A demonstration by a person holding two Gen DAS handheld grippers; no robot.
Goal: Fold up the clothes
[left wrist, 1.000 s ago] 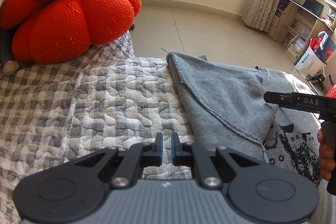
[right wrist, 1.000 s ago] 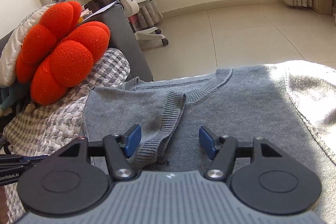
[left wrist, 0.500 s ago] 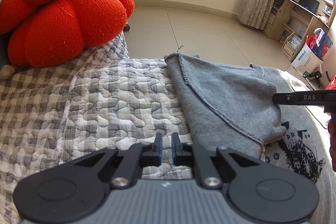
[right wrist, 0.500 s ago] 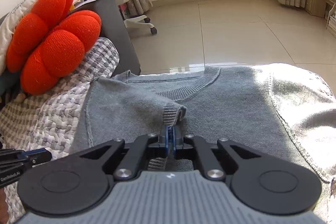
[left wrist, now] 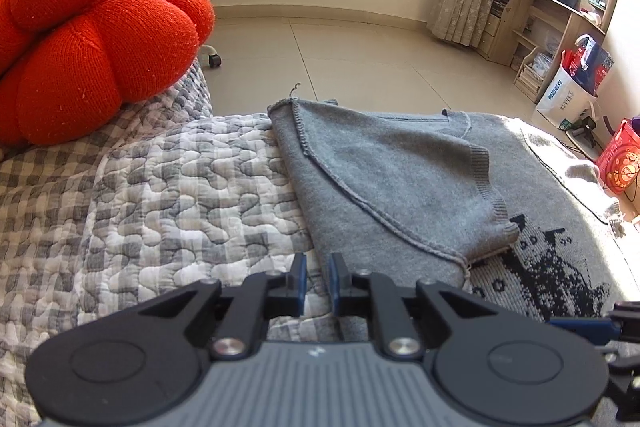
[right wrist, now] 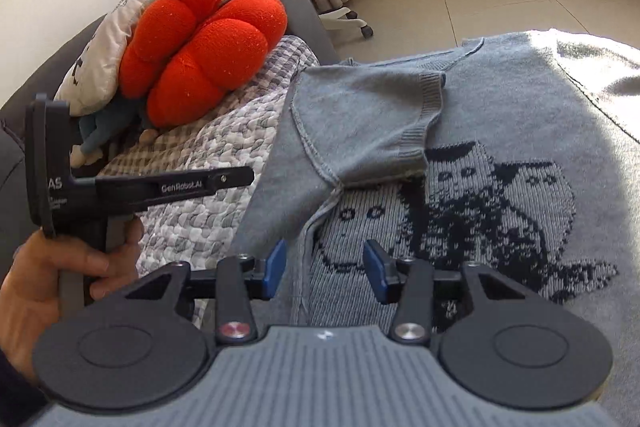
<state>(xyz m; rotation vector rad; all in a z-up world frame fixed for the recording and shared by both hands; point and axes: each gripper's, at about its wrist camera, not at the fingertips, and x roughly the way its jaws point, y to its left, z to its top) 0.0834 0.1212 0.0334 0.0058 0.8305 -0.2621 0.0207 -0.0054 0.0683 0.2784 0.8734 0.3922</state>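
Right now the right gripper (right wrist: 324, 269) hangs with its blue-padded jaws spread wide and nothing between them, just above the grey sweater (right wrist: 520, 131) that lies flat ahead of it. Directly beyond its fingertips sits the dark knitted cat pattern (right wrist: 492, 203), and further ahead and slightly to its left the short sleeve (right wrist: 360, 119) is folded inward over the sweater's chest, its ribbed cuff resting near the top of the pattern. A seam runs from that sleeve back toward the gap between the fingers. Off to this gripper's left, a hand (right wrist: 52, 275) holds the handle of the left gripper (left wrist: 317, 279), which in its own view has its jaws drawn nearly together with only a narrow slit between the pads, gripping nothing; it hovers over the sweater's left edge where the knit meets the grey-and-white quilted cover (left wrist: 160, 195). Ahead and to the right of that gripper lies the folded sleeve, while ahead and to its left the orange knitted cushion (left wrist: 92, 47) rests on the cover. Beyond the sweater's collar is tiled floor (left wrist: 360, 59).
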